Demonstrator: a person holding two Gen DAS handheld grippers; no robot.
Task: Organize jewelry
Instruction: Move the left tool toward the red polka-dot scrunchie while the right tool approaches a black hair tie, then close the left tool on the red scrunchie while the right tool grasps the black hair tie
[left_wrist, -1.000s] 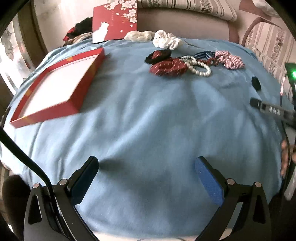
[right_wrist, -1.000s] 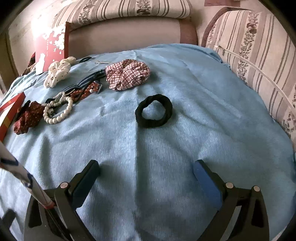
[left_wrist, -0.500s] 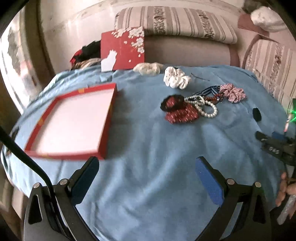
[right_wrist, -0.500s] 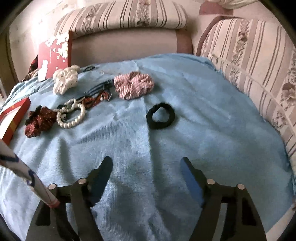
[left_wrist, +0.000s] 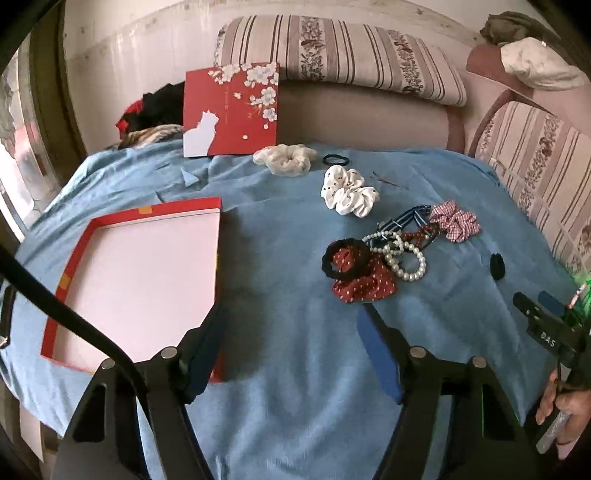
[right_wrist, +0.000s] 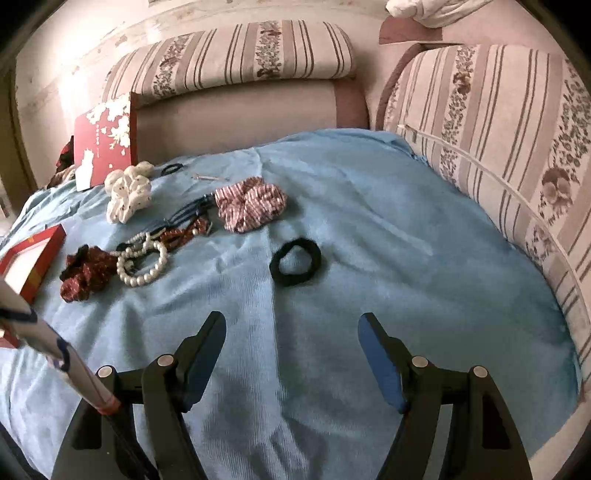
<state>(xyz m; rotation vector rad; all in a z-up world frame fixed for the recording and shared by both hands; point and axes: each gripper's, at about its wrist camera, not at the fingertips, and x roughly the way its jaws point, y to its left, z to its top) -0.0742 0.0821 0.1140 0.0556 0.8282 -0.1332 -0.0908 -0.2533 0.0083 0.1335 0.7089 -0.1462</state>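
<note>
Left gripper: the black two-finger left gripper with blue pads (left_wrist: 291, 354) hangs over bare cloth at the bottom of its own view. Its jaws have just been closing part-way, yet they stand apart with nothing between them.
Right gripper: the black two-finger right gripper with blue pads (right_wrist: 291, 358) sits low in its view, jaws parted and empty, aimed up the frame at the black fabric hair ring (right_wrist: 295, 261); I judge that the likeliest first pick, since it lies alone.
Tray: the shallow red cardboard box with a pale pink floor (left_wrist: 85, 243) lies open and empty at the left of the left view, probably set there to receive the pieces.
Lid: the red card lid printed with white blossoms and a white cat (left_wrist: 231, 109) leans upright against the sofa at upper centre, kept out of the way.
Cloth: the blue ribbed cloth (left_wrist: 288, 280) covers the whole work surface.
Jewelry place: all of it lies loose on the cloth, right of centre in the left view, none in the box.
Count, scrunchies: four; cream (left_wrist: 286, 158), white with black dots (left_wrist: 349, 192), red-and-white checked (left_wrist: 454, 220), dark red dotted (left_wrist: 364, 284).
Count, pearl strand: one white bead bracelet (left_wrist: 400, 254), tangled with striped and red ribbon pieces.
Count, black rings: three; one thin, by the cream scrunchie (left_wrist: 335, 160).
</note>
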